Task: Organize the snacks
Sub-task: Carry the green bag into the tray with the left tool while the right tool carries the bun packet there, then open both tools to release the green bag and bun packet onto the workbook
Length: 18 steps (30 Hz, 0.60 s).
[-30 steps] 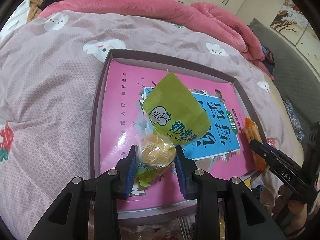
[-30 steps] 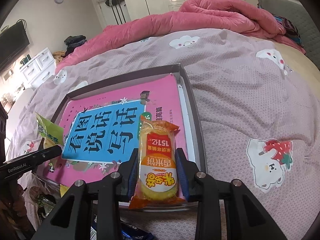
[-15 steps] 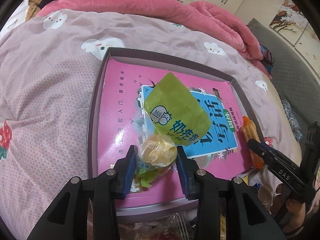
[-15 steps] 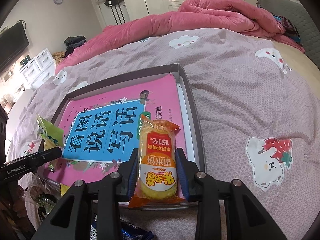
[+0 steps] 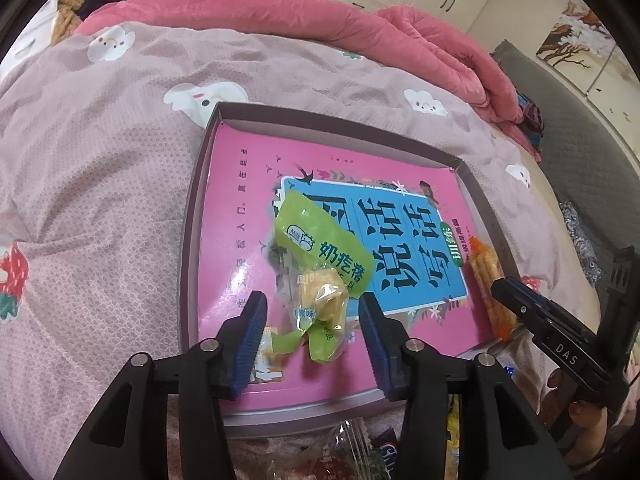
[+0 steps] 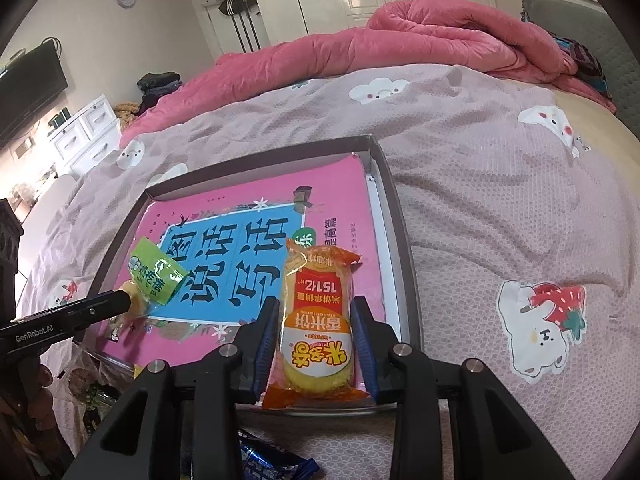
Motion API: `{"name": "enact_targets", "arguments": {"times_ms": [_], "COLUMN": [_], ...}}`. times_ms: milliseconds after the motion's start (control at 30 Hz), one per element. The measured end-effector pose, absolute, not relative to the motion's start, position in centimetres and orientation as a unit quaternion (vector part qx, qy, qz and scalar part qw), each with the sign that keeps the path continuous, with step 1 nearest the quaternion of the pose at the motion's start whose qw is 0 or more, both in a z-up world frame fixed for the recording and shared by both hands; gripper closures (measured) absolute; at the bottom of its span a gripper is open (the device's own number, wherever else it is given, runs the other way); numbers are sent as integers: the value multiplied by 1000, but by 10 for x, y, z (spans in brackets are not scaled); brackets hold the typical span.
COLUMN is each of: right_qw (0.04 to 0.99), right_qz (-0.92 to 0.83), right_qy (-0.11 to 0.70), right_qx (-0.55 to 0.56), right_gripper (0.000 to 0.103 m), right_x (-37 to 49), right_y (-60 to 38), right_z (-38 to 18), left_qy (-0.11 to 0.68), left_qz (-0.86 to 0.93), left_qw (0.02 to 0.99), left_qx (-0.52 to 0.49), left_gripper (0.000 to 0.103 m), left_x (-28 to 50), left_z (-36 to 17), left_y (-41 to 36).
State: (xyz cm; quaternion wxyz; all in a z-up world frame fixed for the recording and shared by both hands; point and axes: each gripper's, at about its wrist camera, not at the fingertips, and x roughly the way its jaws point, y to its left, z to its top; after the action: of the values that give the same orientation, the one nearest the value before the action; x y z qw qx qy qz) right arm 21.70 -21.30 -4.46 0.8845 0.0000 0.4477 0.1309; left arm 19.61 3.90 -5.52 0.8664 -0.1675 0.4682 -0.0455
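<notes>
At lower centre, the left gripper (image 5: 312, 320) jaws are opening, releasing the green milk-candy packet (image 5: 320, 264) onto the pink book in the tray (image 5: 192, 208), while the right gripper (image 6: 316, 328) clamps the orange rice-cracker packet (image 6: 318, 320).

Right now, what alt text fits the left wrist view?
The left gripper, jaws opening, straddles a green milk-snack packet lying on a pink book inside a shallow box on a bed. At right, the right gripper holds an orange snack pack.
</notes>
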Motion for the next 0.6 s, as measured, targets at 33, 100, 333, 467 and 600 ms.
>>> {"name": "enact_targets", "arguments": {"times_ms": [33,100,333,467,600], "right_qw": [885,886,890,892,895], "right_qz": [131,131,131,133,135], "right_qy": [447,445,437,431,426], "right_qx": [0,-1,5,9,11], "right_gripper": [66,66,57,53,52], "right_x": [217,216,214,213,212], "right_y": [-213,-213,-216,-217,-217], "right_z": [-44,-43,-37,-35,-31], "left_qy": [466,463,450,440,432], "left_qz": [-46,-46,-40,-30,-27], "left_qw": [867,869,877,882,884], "left_qx": [-168,-168,-165,-168,-176], "left_gripper": [52,48,43,33,31], "left_x": [195,193,188,184,180], "left_z": [-54,-50,-39,-32,-27], "left_y": [39,38,41,45,49]}}
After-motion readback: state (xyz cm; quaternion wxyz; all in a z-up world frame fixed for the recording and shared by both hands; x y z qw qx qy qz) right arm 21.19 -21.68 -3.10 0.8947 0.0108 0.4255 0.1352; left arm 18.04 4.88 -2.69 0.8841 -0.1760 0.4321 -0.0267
